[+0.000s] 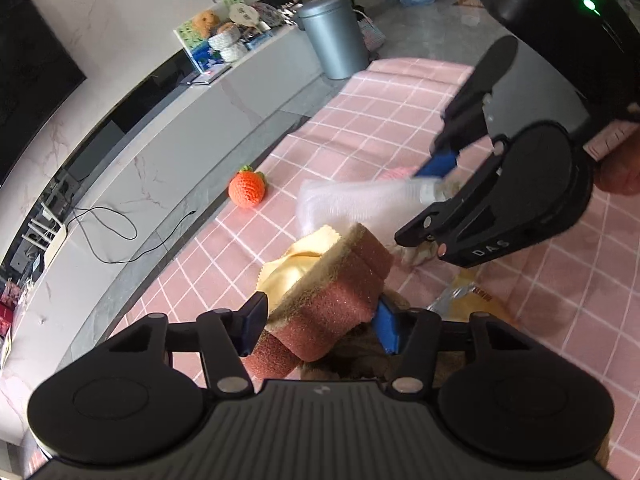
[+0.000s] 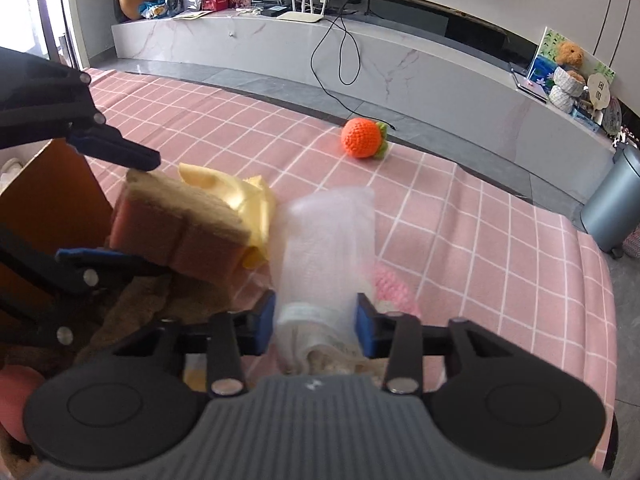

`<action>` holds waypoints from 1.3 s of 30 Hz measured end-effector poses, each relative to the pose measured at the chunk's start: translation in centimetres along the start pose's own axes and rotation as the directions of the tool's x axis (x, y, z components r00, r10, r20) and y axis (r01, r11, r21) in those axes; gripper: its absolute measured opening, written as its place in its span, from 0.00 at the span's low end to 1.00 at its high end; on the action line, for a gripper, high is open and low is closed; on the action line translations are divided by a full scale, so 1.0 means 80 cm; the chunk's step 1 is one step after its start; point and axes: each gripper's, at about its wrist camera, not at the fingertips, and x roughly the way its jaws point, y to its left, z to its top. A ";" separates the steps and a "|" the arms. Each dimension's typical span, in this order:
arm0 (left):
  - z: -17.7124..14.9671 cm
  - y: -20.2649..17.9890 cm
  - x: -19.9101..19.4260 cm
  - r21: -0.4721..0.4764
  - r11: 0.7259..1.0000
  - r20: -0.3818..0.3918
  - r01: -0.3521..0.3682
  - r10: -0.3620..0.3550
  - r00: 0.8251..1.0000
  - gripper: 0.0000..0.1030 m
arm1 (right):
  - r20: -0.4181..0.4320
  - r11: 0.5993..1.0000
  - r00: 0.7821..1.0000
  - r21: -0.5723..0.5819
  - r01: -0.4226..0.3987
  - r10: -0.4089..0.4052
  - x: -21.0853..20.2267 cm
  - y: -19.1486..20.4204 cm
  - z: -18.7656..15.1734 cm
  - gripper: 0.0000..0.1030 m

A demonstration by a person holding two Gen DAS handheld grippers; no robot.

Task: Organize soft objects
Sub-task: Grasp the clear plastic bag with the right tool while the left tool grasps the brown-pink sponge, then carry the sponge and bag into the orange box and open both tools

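Mid-sort. Left gripper (image 1: pixel 320 320) pinches sponge (image 1: pixel 332 280); right gripper (image 2: pixel 316 320) pinches white cloth (image 2: pixel 328 240). Next, likely: place both in box (image 2: pixel 52 200); knit orange (image 2: pixel 360 138) left.

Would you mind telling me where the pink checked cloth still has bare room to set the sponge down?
The pink checked cloth is bare between the crocheted orange and the white sock, and to the right toward the grey bin. It is crowded around the sponge, yellow cloth and cardboard box.
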 end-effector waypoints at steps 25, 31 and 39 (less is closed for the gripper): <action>-0.003 0.037 -0.139 -0.338 0.941 0.199 0.004 0.067 0.978 0.46 | 0.171 0.967 0.985 0.241 -0.079 0.038 -0.148 0.002 -0.018 0.00; -0.011 0.026 -0.194 -0.396 0.918 0.253 0.000 0.109 0.961 0.46 | 0.241 0.962 0.970 0.261 -0.082 0.017 -0.209 0.024 -0.036 0.00; -0.036 0.005 -0.248 -0.472 0.881 0.275 -0.045 0.196 0.941 0.45 | 0.318 0.965 0.948 0.241 -0.102 0.021 -0.275 0.080 -0.062 0.00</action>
